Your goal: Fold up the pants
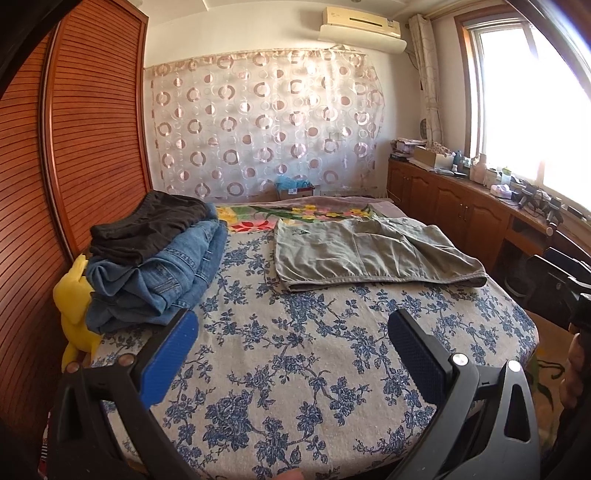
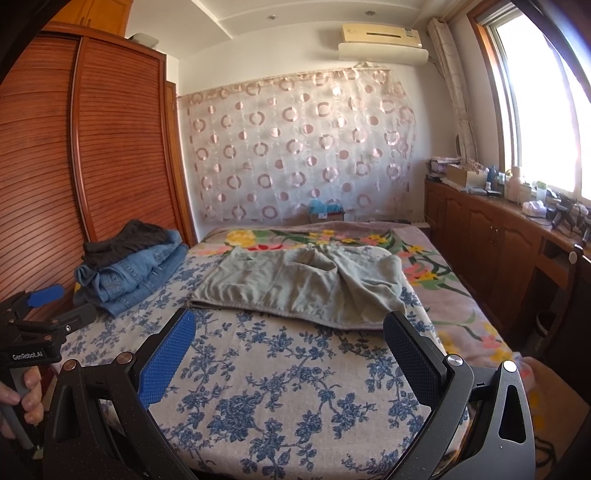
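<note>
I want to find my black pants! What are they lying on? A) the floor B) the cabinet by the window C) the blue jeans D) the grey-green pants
C: the black pants sit on top of the folded blue jeans, beside the wardrobe.

White lettering reading "GenRobot.AI" stood on the side of the black plastic left gripper [image 2: 55,306], seen in the right wrist view. A small logo on the cream wall-mounted air conditioner [image 2: 380,35] was too small to read.

Grey-green pants [image 1: 373,251] – blue-floral bedspread [image 1: 295,369].
</note>
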`<state>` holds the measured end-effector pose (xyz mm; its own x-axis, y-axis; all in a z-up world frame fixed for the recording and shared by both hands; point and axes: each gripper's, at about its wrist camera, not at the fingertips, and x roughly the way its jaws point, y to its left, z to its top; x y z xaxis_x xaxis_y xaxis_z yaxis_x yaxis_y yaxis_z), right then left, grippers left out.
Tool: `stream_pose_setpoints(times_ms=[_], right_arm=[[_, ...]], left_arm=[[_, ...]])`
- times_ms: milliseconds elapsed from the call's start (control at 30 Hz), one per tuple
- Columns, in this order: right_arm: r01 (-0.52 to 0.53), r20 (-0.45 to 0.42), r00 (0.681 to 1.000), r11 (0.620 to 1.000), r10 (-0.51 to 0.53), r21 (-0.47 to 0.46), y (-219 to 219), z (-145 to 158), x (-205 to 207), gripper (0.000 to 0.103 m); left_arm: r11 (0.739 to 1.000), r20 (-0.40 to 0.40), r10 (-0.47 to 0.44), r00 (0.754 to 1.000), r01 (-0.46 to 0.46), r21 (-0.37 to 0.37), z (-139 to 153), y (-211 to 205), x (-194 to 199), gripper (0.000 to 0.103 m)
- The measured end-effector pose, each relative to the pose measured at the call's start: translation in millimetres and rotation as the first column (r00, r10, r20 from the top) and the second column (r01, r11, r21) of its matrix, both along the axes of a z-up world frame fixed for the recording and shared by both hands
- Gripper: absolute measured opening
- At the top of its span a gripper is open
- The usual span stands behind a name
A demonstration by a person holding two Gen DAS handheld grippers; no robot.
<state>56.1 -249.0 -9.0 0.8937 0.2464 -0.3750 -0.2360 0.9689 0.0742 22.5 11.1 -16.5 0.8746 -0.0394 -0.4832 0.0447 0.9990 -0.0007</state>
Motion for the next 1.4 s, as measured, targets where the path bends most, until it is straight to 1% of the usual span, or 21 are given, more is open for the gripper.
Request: stream_pose_setpoints(times_ms=[267, 400, 500, 633, 733, 800, 967, 1067, 1133, 1200, 1333, 1400], right_arm=[[0.016, -0.035, 0.999, 1.0, -0.016, -0.003, -17.8, -6.8, 11.3, 0.103], [0.057, -0.034, 0.998, 0.998, -0.058, -0.035, -23.3, -12.0, 17.7, 0.103], [0.078, -0.059, 0.995, 0.996, -0.08, -0.039, -29.8, -18.1, 26.8, 0.103], [0.076, -0.064, 0.995, 0.995, -0.08, -0.061, -37.4, -25.5, 36.3, 0.102], [0.089, -0.072, 0.993, 0.993, -0.095, -0.081, -42.5, -32.2, 44.5, 0.095], [0.111, -0.085, 0.989, 0.988, -0.12, -0.104, -46.5, -36.3, 50.7, 0.088], [0.106, -0.111, 0.987, 0.986, -0.12, -0.128, -55.0, -46.5, 67.5, 0.084], [0.09, -0.124, 0.987, 0.989, -0.105, -0.121, -60.4, -48.7, 74.5, 0.082], [0.076, -0.132, 0.987, 0.991, -0.091, -0.113, -62.7, -49.2, 79.1, 0.082], [0.067, -0.134, 0.987, 0.991, -0.083, -0.12, -62.4, -49.6, 82.9, 0.082], [0.047, -0.137, 0.989, 0.99, -0.064, -0.13, -59.2, -49.8, 89.0, 0.082], [0.036, -0.14, 0.989, 0.991, -0.055, -0.132, -57.0, -50.3, 92.2, 0.082]], left_arm=[[0.999, -0.043, -0.043, 0.998, 0.044, 0.009, -21.6, 0.4, 26.9, 0.103], [0.998, -0.063, -0.065, 0.996, 0.065, 0.007, -34.7, 0.3, 42.4, 0.103], [0.996, -0.09, -0.085, 0.992, 0.088, 0.029, -46.3, -3.7, 57.0, 0.103], [0.994, -0.125, -0.112, 0.986, 0.113, -0.002, -54.4, -3.0, 74.2, 0.103], [0.994, -0.122, -0.105, 0.987, 0.106, 0.003, -53.2, -1.8, 81.4, 0.103], [0.994, -0.11, -0.111, 0.988, 0.112, -0.002, -49.3, 0.3, 83.8, 0.103], [0.994, -0.101, -0.102, 0.99, 0.107, 0.038, -41.7, 3.3, 96.5, 0.103], [0.992, -0.105, -0.11, 0.988, 0.115, 0.052, -39.4, 5.9, 106.8, 0.103], [0.989, -0.111, -0.113, 0.987, 0.123, 0.081, -41.4, 3.5, 113.7, 0.103], [0.985, -0.098, -0.116, 0.988, 0.127, 0.115, -43.0, 0.9, 118.3, 0.103], [0.981, -0.094, -0.149, 0.984, 0.159, 0.11, -45.5, 1.5, 128.5, 0.103], [0.978, -0.114, -0.158, 0.981, 0.171, 0.119, -48.7, 2.2, 137.2, 0.103]])
